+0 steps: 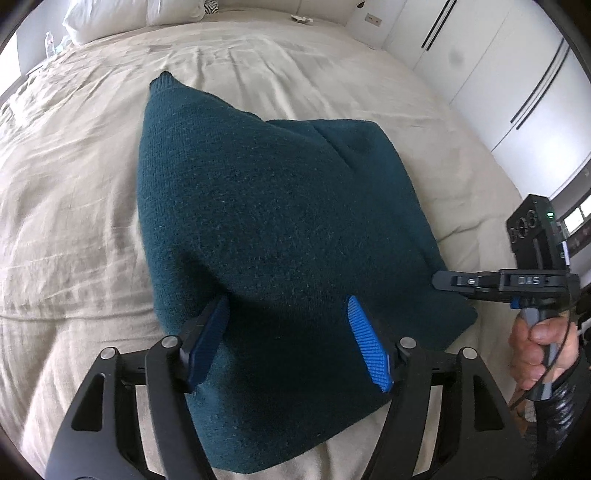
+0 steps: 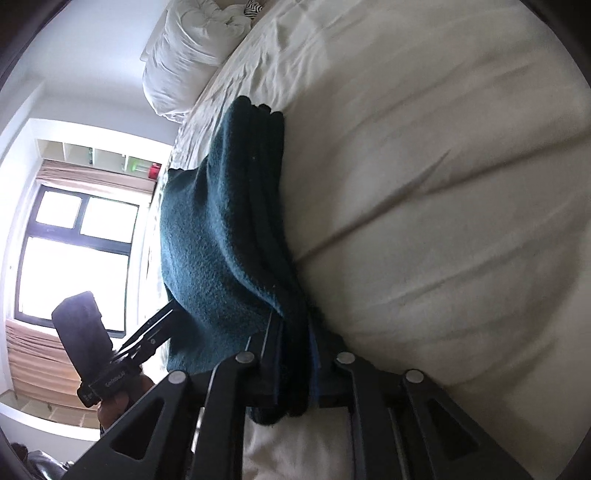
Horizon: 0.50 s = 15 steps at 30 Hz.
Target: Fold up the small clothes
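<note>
Teal knit fills the left wrist view: a folded sweater [image 1: 280, 229] lies on the cream bedsheet [image 1: 74, 206], one corner pointing toward the white pillows [image 1: 122, 18]. The left gripper [image 1: 291, 332] is spread wide, its blue pads [image 1: 365, 343] resting on the near part of the fabric with nothing pinched between them. At the right edge, the right gripper [image 1: 454, 282] comes in sideways at the sweater's border, a hand [image 1: 535, 350] around its handle.

From the right wrist view, turned sideways, the right gripper [image 2: 295, 369] is clenched on the sweater's [image 2: 221, 240] stacked edge. The left gripper [image 2: 147, 339] shows beside a window [image 2: 74, 254].
</note>
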Each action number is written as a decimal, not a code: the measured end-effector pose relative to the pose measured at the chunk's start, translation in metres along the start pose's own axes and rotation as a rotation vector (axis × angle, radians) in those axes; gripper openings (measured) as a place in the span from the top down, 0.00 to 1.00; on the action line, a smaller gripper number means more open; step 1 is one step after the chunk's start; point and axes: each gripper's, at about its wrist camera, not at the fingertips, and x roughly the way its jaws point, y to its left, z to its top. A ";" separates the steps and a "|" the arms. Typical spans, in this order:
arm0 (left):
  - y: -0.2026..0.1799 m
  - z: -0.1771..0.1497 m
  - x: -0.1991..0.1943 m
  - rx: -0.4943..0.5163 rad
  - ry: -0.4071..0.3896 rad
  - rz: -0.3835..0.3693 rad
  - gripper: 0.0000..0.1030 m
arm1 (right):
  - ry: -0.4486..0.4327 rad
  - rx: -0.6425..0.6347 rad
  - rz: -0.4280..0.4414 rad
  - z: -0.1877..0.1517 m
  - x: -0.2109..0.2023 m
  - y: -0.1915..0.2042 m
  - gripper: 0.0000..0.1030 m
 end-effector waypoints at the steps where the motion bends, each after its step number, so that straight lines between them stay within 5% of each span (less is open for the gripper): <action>1: 0.000 0.000 0.001 0.000 0.000 0.001 0.36 | -0.005 -0.006 -0.018 -0.001 -0.005 0.002 0.80; 6: 0.000 0.000 0.001 -0.003 -0.005 0.002 0.35 | -0.093 -0.018 -0.186 0.000 -0.040 0.021 0.76; 12: -0.001 -0.001 -0.003 -0.011 -0.011 0.002 0.34 | -0.135 -0.136 -0.054 0.002 -0.037 0.077 0.76; 15: 0.007 0.000 -0.024 -0.042 -0.058 -0.032 0.33 | -0.070 -0.195 -0.043 0.003 -0.004 0.094 0.63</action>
